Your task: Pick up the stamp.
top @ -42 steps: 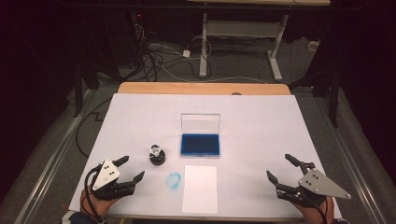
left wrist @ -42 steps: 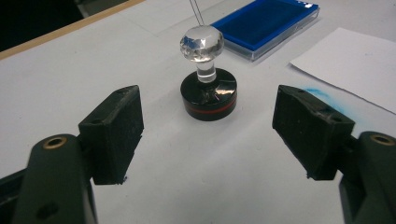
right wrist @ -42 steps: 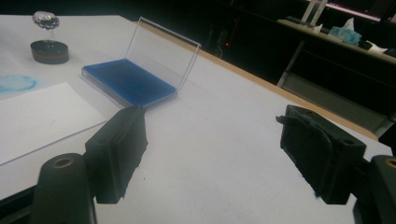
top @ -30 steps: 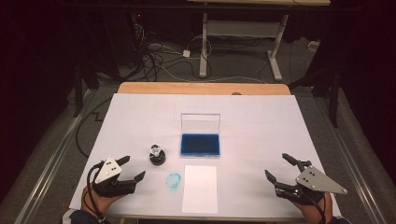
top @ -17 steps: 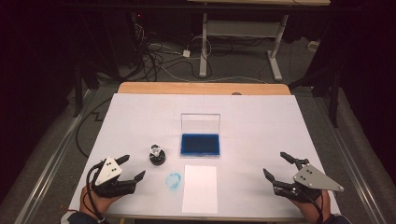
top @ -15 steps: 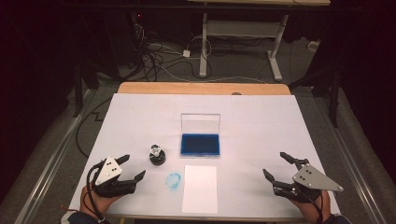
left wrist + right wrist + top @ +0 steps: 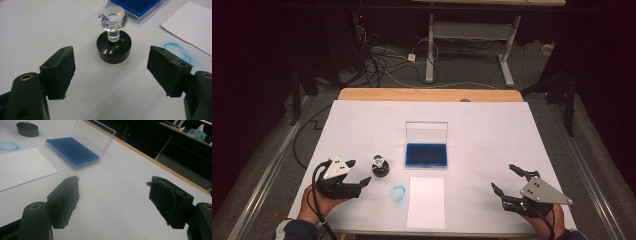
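Left tool [image 7: 360, 173], released, faces the stamp [image 7: 380, 166] unobstructed; ink pad [image 7: 426, 154], paper [image 7: 426, 202] and blue smudge [image 7: 398, 194] lie nearby.

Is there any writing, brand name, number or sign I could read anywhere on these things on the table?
None can be read.
Stamp: black base with a red band, no lettering.
Ink pad: plain blue, its clear lid unmarked.
Sheet of paper: blank.
Blue ring mark on the table: a smudged circle with no legible characters.
Left gripper and right gripper: no labels visible.
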`<state>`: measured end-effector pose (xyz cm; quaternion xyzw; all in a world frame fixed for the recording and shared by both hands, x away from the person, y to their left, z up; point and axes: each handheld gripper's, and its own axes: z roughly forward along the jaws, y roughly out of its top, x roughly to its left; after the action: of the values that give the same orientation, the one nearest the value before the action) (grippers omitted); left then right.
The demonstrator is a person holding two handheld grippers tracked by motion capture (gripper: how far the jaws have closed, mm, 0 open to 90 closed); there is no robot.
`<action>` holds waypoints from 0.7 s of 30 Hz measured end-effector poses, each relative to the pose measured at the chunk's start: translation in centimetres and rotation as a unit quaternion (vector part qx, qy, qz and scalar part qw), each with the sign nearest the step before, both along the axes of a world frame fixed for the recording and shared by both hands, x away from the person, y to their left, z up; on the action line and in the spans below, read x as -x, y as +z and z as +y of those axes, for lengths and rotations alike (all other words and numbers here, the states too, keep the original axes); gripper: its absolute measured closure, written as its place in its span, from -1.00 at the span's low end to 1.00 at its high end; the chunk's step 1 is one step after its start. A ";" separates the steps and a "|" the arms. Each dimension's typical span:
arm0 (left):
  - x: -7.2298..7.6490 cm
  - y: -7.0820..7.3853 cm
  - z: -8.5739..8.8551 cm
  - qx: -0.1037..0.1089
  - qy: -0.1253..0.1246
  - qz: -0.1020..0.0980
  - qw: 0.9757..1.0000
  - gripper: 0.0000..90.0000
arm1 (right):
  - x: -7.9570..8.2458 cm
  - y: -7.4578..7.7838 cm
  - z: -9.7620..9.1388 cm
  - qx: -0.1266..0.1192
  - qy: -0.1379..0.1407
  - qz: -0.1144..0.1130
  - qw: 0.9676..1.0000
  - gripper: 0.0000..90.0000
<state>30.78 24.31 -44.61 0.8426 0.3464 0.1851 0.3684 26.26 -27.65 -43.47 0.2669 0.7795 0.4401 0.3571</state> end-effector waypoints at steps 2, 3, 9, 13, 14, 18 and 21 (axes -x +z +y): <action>-0.7 0.3 -0.3 -0.002 -0.008 0.003 1.000 -0.52 | 0.0 0.0 0.1 0.003 0.001 0.001 1.000 -0.46; -1.0 0.4 -0.5 -0.003 -0.008 0.003 1.000 -0.52 | 0.0 0.0 0.1 0.005 0.001 0.000 1.000 -0.46; -2.5 1.2 -1.7 -0.019 -0.023 0.017 0.999 -0.52 | 0.0 -0.1 0.1 0.008 0.001 0.004 1.000 -0.46; -3.6 1.6 -2.5 -0.050 -0.029 0.048 0.997 -0.52 | -0.1 -0.4 0.2 0.013 0.003 0.011 1.000 -0.45; -3.9 1.7 -2.8 -0.055 -0.028 0.054 0.997 -0.52 | -0.1 -0.4 0.2 0.013 0.003 0.011 1.000 -0.45; -4.9 1.9 -3.4 -0.061 -0.039 0.072 0.995 -0.52 | -0.1 -0.5 0.4 0.018 0.008 0.019 1.000 -0.43; -5.5 1.8 -4.0 -0.070 -0.040 0.074 0.994 -0.52 | -0.2 -0.5 0.4 0.017 0.009 0.021 1.000 -0.43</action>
<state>36.26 20.33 -42.78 0.8910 0.3246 0.1310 0.2890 26.46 -27.27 -44.02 0.2625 0.7967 0.4242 0.3413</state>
